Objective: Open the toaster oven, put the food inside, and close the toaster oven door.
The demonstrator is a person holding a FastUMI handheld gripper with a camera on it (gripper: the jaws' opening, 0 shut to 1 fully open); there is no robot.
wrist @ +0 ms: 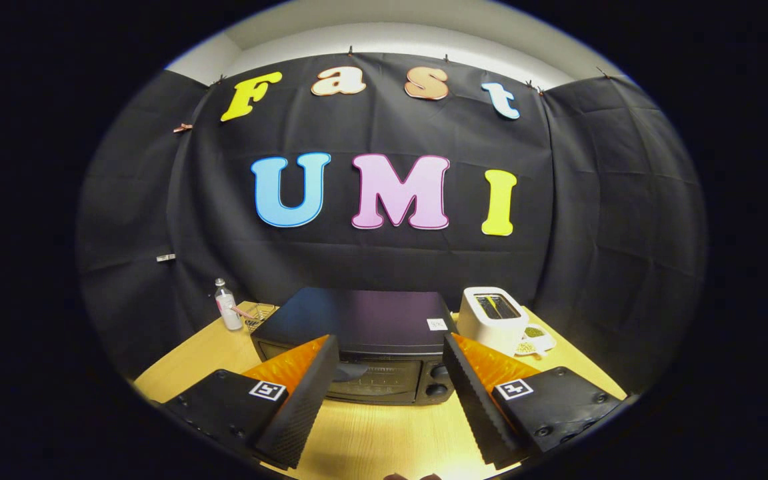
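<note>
- We see the gripper [391,380] held above the near part of the wooden table [371,440], its two fingers spread wide with nothing between them.
- The toaster oven [357,343] stands straight ahead of the fingers, toward the table's far edge, its door [374,380] facing us and shut. The visible stretch of the door falls in the gap between the fingertips.
- The oven's long axis runs across our line of approach, side to side; its knobs [439,380] sit at the right end of the front, just inside the right finger.
- A white slot toaster [494,319] stands off the oven's right side near the far right corner, with a small dish [536,339] of greenish food just beside it.
- A clear bottle [227,305] and a wire basket [259,313] sit by the far left corner.
- We judge the task unstarted: the door comes first, and the move forward needs little sideways correction. We cannot make out the door handle clearly.
</note>
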